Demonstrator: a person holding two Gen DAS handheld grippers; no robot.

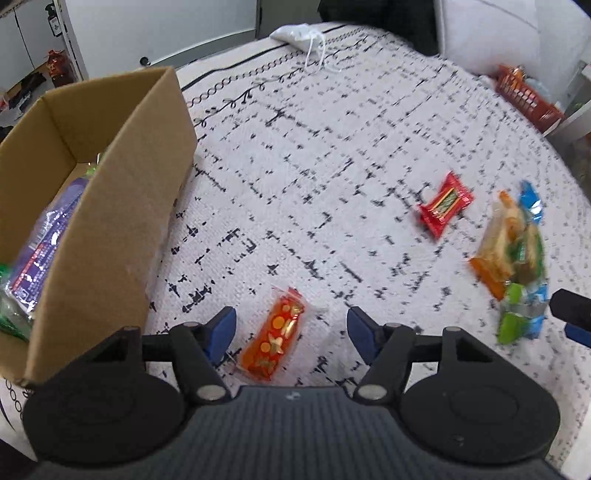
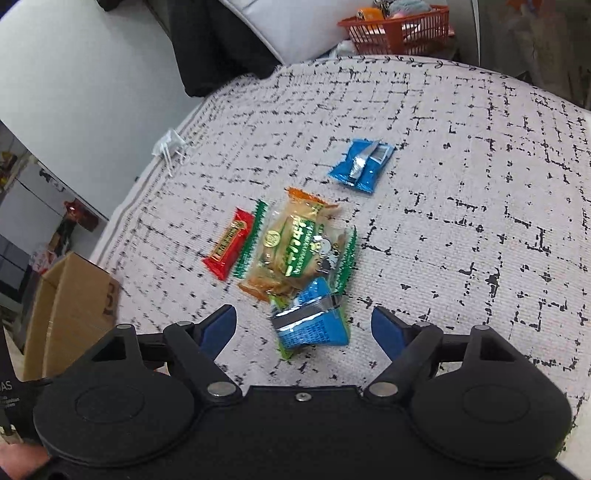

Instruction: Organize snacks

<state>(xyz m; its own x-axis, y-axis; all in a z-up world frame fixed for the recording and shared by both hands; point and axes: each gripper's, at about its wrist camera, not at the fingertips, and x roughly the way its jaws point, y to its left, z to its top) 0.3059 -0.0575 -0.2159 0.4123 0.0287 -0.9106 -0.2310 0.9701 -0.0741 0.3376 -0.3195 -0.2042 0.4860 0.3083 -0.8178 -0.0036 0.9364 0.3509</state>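
My left gripper (image 1: pixel 291 334) stands open over an orange-red snack packet (image 1: pixel 275 336) that lies flat between its blue pads, clear of both. A cardboard box (image 1: pixel 110 206) with several packets inside stands to the left. My right gripper (image 2: pixel 304 330) is open too, with a blue packet (image 2: pixel 314 325) between its fingertips and untouched. Beyond that lies a pile: a clear cracker bag with green print (image 2: pixel 299 247), a red bar (image 2: pixel 229 247) and another blue packet (image 2: pixel 362 164). In the left wrist view the red bar (image 1: pixel 445 205) and the pile (image 1: pixel 513 254) lie to the right.
A patterned white and black cloth (image 1: pixel 314 155) covers the surface. A white drawstring pouch (image 1: pixel 301 33) lies at its far edge. An orange basket (image 2: pixel 400 31) with items stands beyond the table. The cardboard box (image 2: pixel 70 314) shows at the left of the right wrist view.
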